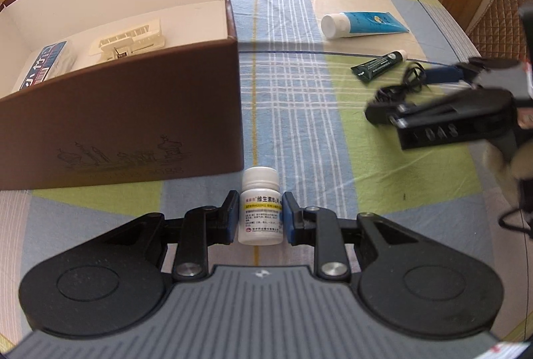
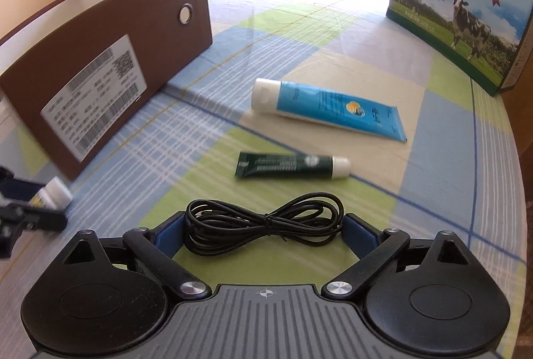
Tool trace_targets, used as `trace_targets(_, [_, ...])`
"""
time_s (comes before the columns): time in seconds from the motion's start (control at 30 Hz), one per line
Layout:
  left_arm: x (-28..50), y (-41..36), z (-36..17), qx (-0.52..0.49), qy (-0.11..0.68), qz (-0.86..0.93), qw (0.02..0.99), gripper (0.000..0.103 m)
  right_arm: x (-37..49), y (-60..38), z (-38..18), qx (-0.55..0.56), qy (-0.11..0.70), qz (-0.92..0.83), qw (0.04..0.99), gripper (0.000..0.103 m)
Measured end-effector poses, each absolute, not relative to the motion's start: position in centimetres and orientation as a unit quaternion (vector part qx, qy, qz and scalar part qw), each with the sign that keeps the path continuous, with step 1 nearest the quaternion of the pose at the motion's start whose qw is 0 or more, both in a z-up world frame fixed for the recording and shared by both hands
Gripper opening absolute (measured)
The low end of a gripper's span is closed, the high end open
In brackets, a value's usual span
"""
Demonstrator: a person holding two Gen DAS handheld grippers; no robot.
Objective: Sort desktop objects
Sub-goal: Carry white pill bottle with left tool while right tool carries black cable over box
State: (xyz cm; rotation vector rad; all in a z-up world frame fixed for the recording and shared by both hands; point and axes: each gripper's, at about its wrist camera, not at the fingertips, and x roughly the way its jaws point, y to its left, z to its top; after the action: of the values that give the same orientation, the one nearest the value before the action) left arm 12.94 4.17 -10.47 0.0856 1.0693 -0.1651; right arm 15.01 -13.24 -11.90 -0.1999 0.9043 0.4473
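Two grippers worked at once: the left gripper (image 1: 260, 217) pinched the white pill bottle (image 1: 260, 209) upright beside the brown box (image 1: 126, 112), probably bound for it, and tilted steeply down. The right gripper (image 2: 265, 230), spread wide, straddled the coiled black cable (image 2: 266, 217) lying on the tablecloth (image 2: 200, 142), unpinched.

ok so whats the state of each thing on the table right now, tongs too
left tongs: shut on the pill bottle
pill bottle: upright, capped, beside the box
right tongs: open around the cable, pads not pressing
cable: coiled, tied at the middle
brown box: open on top, items inside
blue tube: lying flat, capped
green tube: lying flat, capped
milk carton: standing
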Motion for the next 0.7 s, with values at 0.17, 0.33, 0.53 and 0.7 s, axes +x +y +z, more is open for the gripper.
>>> trace_targets(0.17, [12.8, 4.2, -10.5, 0.041, 0.510, -0.083, 0.855, 0.022, 12.2, -13.5, -11.5, -0.103, 0.438, 0.215, 0.867, 0.094])
trace_targets(0.33, [12.0, 4.8, -10.2, 0.035, 0.513, -0.089, 0.853, 0.022, 10.1, -13.4, -10.4, -0.087, 0.438, 0.218, 0.868, 0.094])
trace_targets(0.53, [11.0, 5.7, -9.6, 0.034, 0.509, -0.087, 0.856, 0.022, 8.5, -12.2, -9.3, -0.077, 0.432, 0.228, 0.869, 0.094])
trace_targets(0.7, [10.0, 7.0, -8.9, 0.028, 0.503, -0.082, 0.860, 0.022, 7.5, -10.6, -8.8, -0.077, 0.427, 0.242, 0.868, 0.094])
